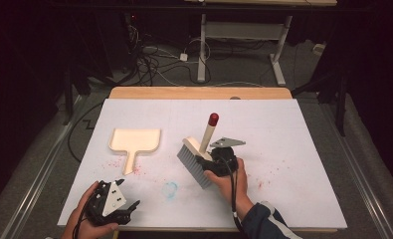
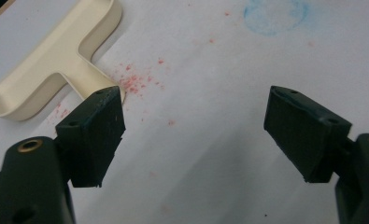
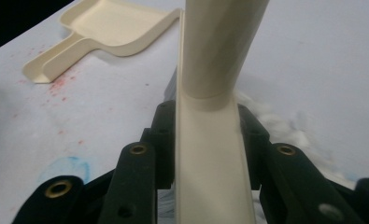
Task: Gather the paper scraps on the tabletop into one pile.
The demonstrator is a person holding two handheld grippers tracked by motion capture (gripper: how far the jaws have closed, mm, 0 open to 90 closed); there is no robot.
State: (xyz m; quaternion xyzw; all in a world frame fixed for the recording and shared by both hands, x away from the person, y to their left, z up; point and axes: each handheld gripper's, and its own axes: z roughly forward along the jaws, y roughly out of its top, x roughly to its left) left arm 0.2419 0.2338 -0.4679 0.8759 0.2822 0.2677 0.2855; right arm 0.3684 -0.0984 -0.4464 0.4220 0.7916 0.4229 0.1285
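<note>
Near the centre of the high view, the right gripper (image 1: 211,162) is clamped on the block of a hand brush (image 1: 196,160); right gripper view confirms both black jaws pressing the cream back of the brush (image 3: 210,158) from either side. Brush handle rises up and to the right in the high view, ending in a red cap (image 1: 213,119). Grey bristles point toward lower left, over the white table cover (image 1: 283,129); whether they touch it cannot be told.

Left gripper (image 1: 122,206) sits at lower left of the high view, held in the person's left hand (image 1: 87,219). Jaws stand wide apart with nothing between them; left gripper view shows bare white surface in the gap.

Cream dustpan (image 1: 134,141) lies flat, left of centre in the high view, handle toward the bottom of the frame, well apart from the brush. Red crumbs (image 1: 137,172) scattered around the end of the dustpan handle; same crumbs (image 2: 135,81) at upper left centre of the left gripper view. Faint blue smudge (image 1: 170,189) between the two grippers, low in the high view.
</note>
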